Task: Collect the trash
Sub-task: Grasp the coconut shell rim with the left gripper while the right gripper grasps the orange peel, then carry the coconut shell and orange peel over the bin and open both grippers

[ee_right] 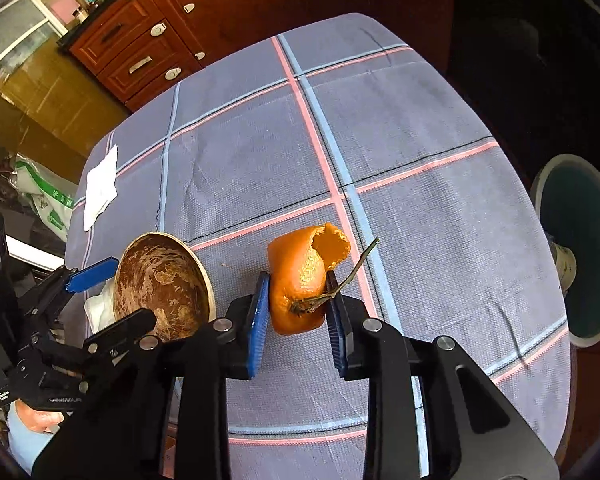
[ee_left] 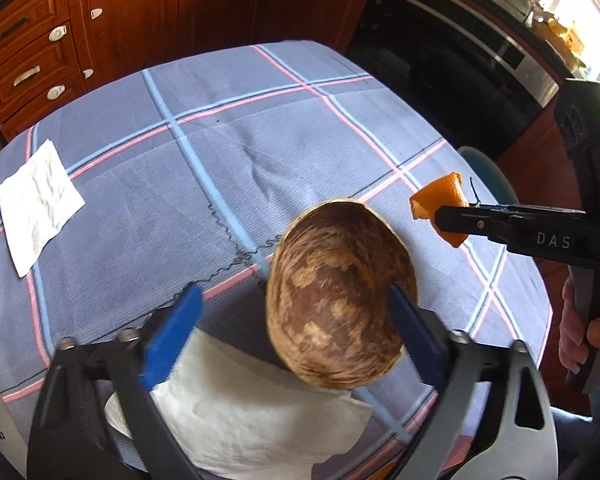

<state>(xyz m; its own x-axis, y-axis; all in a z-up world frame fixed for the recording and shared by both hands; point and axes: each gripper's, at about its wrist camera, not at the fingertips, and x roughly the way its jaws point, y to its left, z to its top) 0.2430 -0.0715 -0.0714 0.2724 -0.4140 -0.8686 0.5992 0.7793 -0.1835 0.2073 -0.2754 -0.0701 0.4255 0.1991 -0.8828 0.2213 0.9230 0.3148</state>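
Observation:
My right gripper (ee_right: 298, 304) is shut on a piece of orange peel (ee_right: 300, 276) with a dry stem, held above the checked tablecloth (ee_right: 380, 140). In the left wrist view the peel (ee_left: 440, 196) and the right gripper (ee_left: 446, 216) hang at the right. A brown wooden bowl (ee_left: 336, 300) stands between my left gripper's (ee_left: 296, 320) blue fingers, tilted, its rim against the right pad (ee_left: 408, 320); the left pad (ee_left: 172, 332) stands apart from it. The bowl (ee_right: 160, 284) shows empty in the right wrist view. A white paper napkin (ee_left: 252, 404) lies under the bowl.
A second white napkin (ee_left: 38, 200) lies flat near the table's far left edge. Wooden drawers (ee_left: 32, 52) and an oven (ee_left: 460, 60) stand behind the table. A teal stool (ee_right: 576, 248) stands off the table's right side.

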